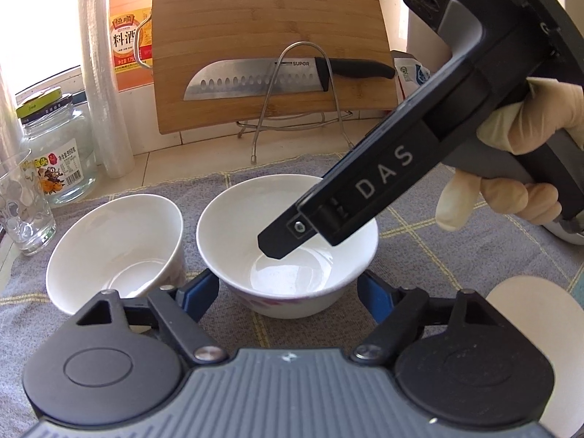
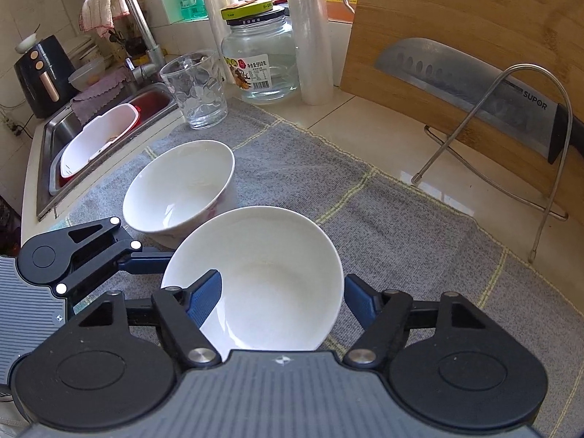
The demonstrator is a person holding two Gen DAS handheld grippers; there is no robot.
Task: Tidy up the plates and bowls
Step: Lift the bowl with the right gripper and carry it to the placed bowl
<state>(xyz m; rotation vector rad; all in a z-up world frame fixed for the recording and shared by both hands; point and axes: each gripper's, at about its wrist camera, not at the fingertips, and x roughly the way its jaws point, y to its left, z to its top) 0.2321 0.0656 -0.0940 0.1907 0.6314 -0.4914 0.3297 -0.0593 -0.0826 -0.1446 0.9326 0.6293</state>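
Two white bowls stand on a grey cloth. The near bowl (image 1: 288,244) (image 2: 262,277) is upright, between the fingers of my left gripper (image 1: 288,288), which is open around its base. My right gripper (image 2: 283,295) is open too, with its left finger inside this bowl and its right finger outside the rim; it shows in the left wrist view (image 1: 365,200) reaching down into the bowl. The second bowl (image 1: 116,248) (image 2: 179,186) stands tilted just left of the first.
A drinking glass (image 2: 197,87), a glass jar (image 2: 261,58) and a plastic roll (image 2: 310,33) stand at the cloth's far edge. A cutting board (image 1: 270,43) with a knife (image 1: 277,76) leans on a wire rack (image 1: 299,102). A sink (image 2: 102,135) lies left. A white plate edge (image 1: 536,321) lies at right.
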